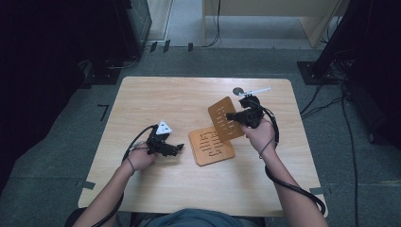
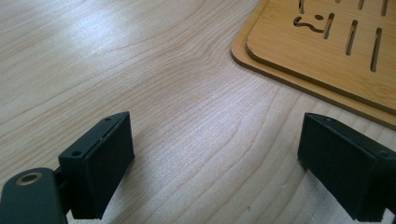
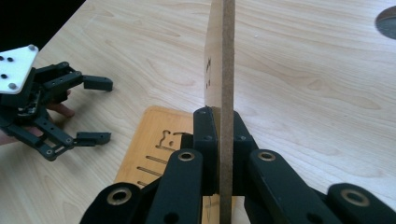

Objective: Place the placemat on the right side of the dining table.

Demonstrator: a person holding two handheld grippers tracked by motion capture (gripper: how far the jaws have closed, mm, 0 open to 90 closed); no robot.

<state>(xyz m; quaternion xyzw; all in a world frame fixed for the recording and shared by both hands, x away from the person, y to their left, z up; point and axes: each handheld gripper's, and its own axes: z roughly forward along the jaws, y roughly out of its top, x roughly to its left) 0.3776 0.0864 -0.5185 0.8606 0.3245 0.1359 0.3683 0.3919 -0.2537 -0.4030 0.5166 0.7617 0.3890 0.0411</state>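
Note:
A slotted wooden board lies flat near the middle of the table. A second board of the same kind is held on edge above the table, tilted, overlapping the far right corner of the flat one. My right gripper is shut on it; in the right gripper view the jaws clamp the thin upright board from both sides, my right gripper over the flat board. My left gripper rests low, left of the flat board, open and empty, the board's corner just ahead; the left gripper faces the right gripper.
A small dark round thing lies on the table near the far edge, behind the right gripper, also seen as a dark disc. Cables trail from both grippers toward the near edge. Dark stands and cables sit on the floor around the table.

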